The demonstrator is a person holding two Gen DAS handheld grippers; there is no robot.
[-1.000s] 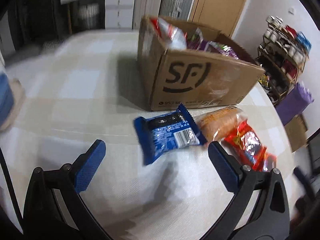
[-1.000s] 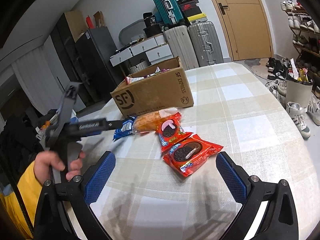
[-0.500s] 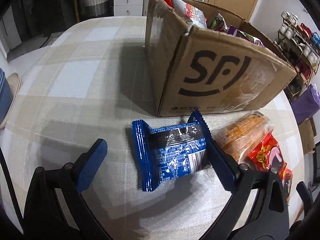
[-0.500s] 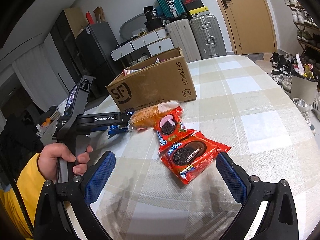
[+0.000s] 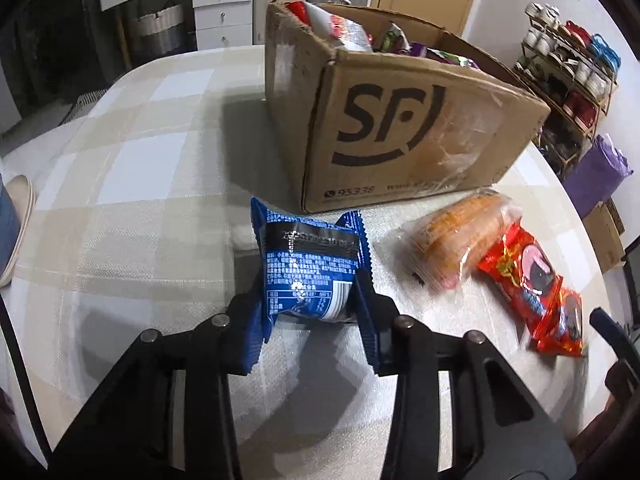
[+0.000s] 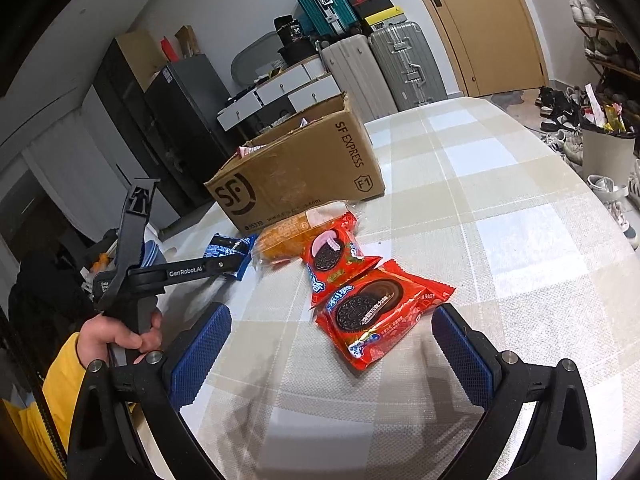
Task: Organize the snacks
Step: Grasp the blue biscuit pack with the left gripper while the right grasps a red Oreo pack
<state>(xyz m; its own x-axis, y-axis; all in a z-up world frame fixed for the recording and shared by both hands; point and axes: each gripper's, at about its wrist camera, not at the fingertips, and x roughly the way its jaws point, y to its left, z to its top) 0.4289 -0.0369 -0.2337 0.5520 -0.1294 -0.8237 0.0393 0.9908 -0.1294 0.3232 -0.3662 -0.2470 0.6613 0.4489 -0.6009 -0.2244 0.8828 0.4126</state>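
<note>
A blue snack packet lies on the checked tablecloth just in front of the cardboard SF box. My left gripper has its jaws closing on it, and both pads press the packet's sides and crumple the wrapper. The right wrist view shows the same packet at the tip of the left gripper, held by a hand in a yellow sleeve. My right gripper stands open low over the table, with the near red cookie packet just beyond its fingertips. A second red packet and an orange packet lie beside the box.
The box holds several snack bags. Right of the blue packet lie the orange packet and the red packets. The table's rounded edge drops to shoes and a bin. Suitcases and drawers stand behind.
My left gripper moved forward to the blue packet and closed from wide open onto its sides. The right gripper stayed open and barely moved.
</note>
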